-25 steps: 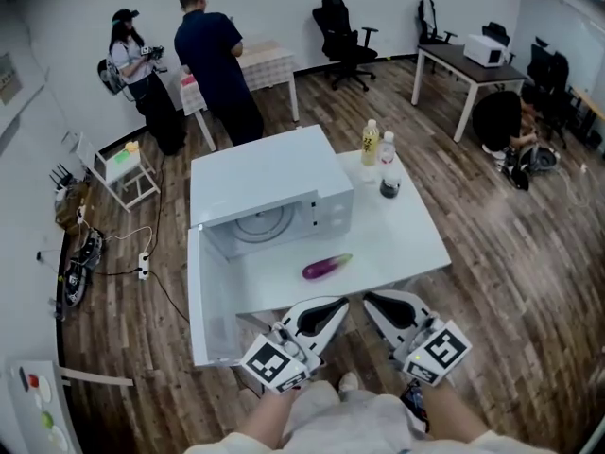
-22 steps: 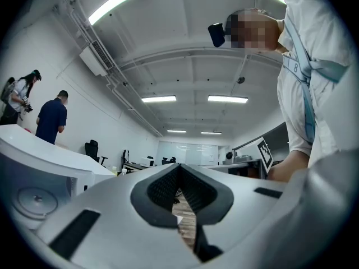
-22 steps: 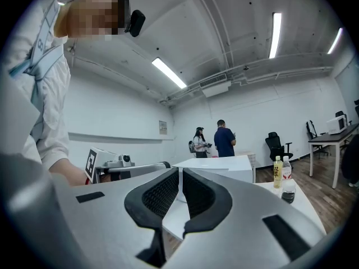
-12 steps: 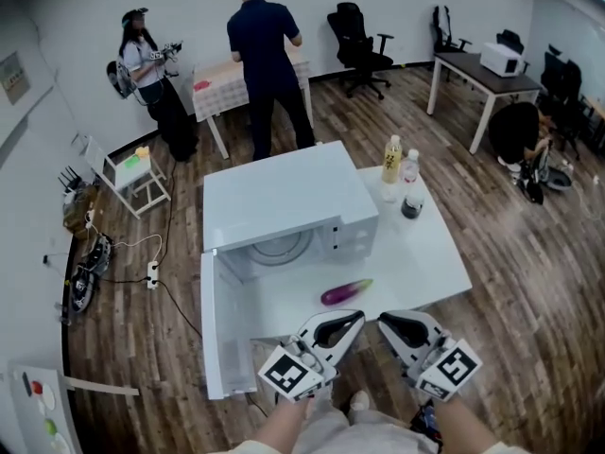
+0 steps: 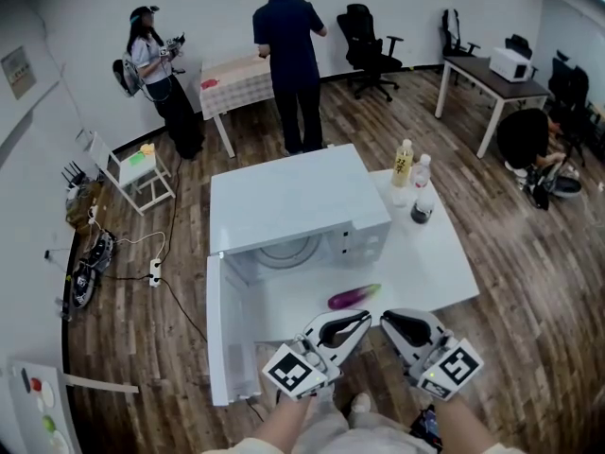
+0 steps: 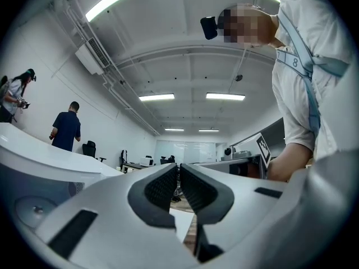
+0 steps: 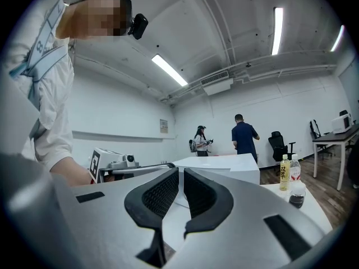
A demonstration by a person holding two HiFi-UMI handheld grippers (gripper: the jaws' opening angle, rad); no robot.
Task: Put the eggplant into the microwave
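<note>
— So, how do the grippers stand?

— Both are pressed together, with nothing between the pads. The left gripper (image 5: 362,320) and right gripper (image 5: 388,321) sit side by side at the near edge of the table (image 5: 430,263), their tips close to each other.

— And the eggplant (image 5: 354,297)?

— It lies on the table just ahead of the two tips, touching neither gripper. It is between them and the microwave (image 5: 293,201).

— Is the microwave open?

— Yes. It stands beyond the eggplant, ahead and left of the left gripper. Its door (image 5: 216,329) is swung wide out to that gripper's left, and the turntable (image 5: 288,251) shows inside.

— Anything else near?

— Three bottles (image 5: 414,183) stand ahead and right of the right gripper, beside the microwave's far right corner. Two people (image 5: 288,60) stand well beyond, at another table.
</note>
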